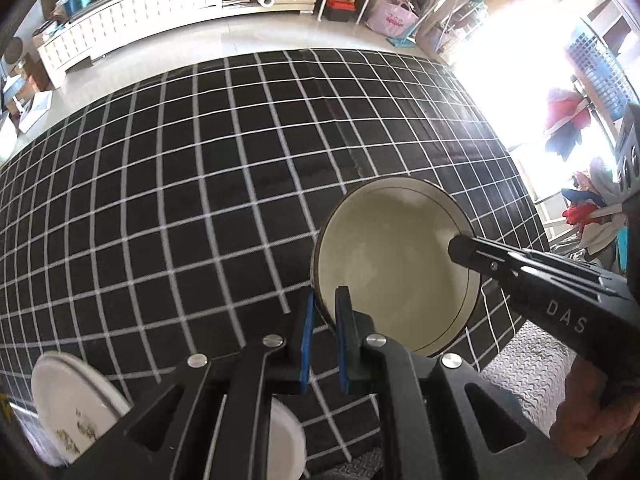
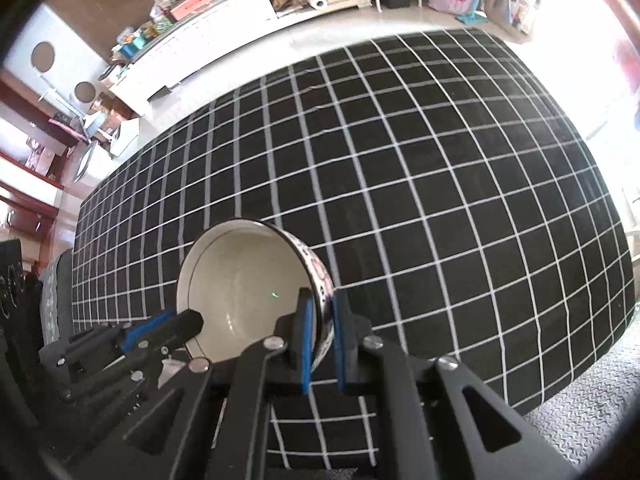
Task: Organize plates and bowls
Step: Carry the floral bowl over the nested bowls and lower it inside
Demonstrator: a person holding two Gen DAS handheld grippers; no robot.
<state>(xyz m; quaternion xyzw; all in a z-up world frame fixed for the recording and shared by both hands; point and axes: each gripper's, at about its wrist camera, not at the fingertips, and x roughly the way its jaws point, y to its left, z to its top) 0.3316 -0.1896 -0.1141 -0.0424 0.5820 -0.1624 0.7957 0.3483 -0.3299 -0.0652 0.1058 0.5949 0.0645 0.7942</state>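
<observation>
A cream bowl [image 1: 394,264] with a dark rim and patterned outside is held over the black checked tablecloth [image 1: 180,184]. My left gripper [image 1: 325,300] is shut on the bowl's left rim. My right gripper [image 2: 322,304] is shut on the bowl's [image 2: 248,280] right rim, one finger inside and one outside. The right gripper's finger [image 1: 464,250] shows across the bowl in the left wrist view. The left gripper's finger [image 2: 188,322] shows at the bowl's left edge in the right wrist view. Two white plates [image 1: 72,404] lie at the lower left, partly hidden by my left gripper.
The tablecloth [image 2: 400,180] covers most of the table. A grey textured mat [image 2: 580,412] lies along the near edge. A white cabinet [image 1: 132,20] and cluttered shelves stand beyond the far side of the table.
</observation>
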